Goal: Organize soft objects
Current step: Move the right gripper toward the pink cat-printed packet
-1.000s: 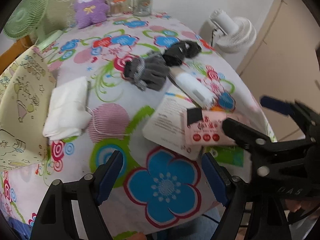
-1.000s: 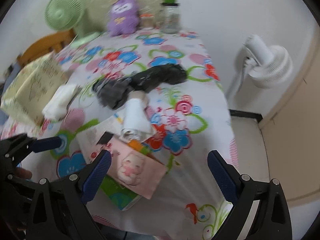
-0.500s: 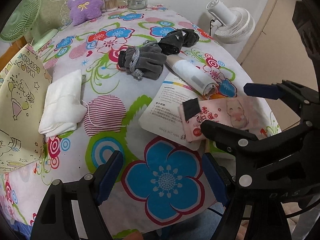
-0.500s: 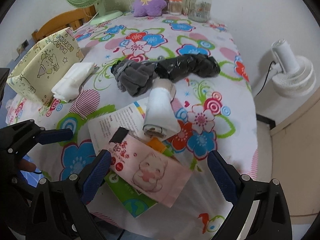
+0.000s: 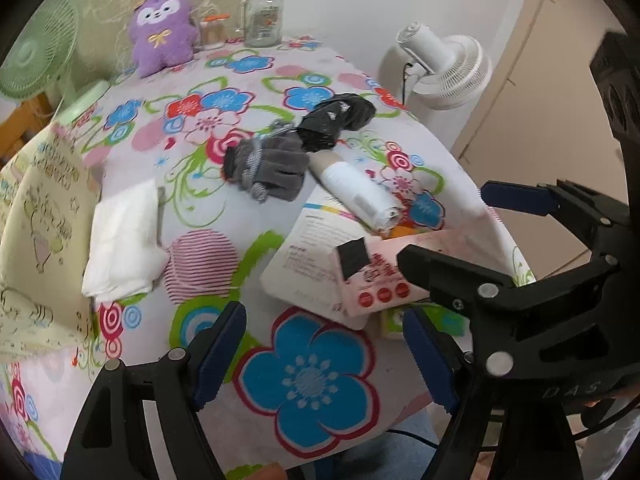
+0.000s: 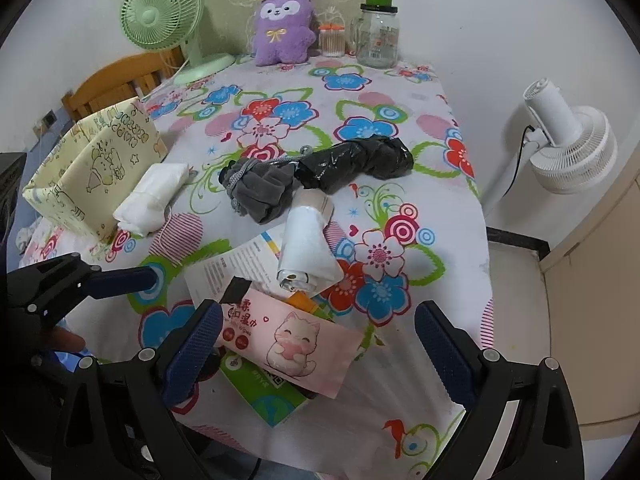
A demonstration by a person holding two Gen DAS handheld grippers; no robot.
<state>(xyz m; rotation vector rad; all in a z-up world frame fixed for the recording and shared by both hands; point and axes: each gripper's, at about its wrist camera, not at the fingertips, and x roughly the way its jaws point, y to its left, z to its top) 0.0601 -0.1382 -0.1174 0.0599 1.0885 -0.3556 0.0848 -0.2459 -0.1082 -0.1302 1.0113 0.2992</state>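
Soft things lie on the flowered tablecloth: grey gloves, a black plastic bundle, a white roll, a folded white cloth and a pink wipes pack. My right gripper hangs open above the pink pack, touching nothing. In the left wrist view my left gripper stands open over a big blue flower near the front edge, with nothing between its pads. There the gloves, the cloth and the pink pack lie ahead, and the right gripper shows at the right.
A yellow fabric box stands open at the table's left edge beside the cloth. At the back are a purple plush, a glass jar and a green fan. A white fan stands on the floor to the right. A green pack lies under the pink one.
Both views were blurred a second ago and are steady now. The right gripper looms larger in the left view. Nothing on the table has moved; both grippers stayed open.
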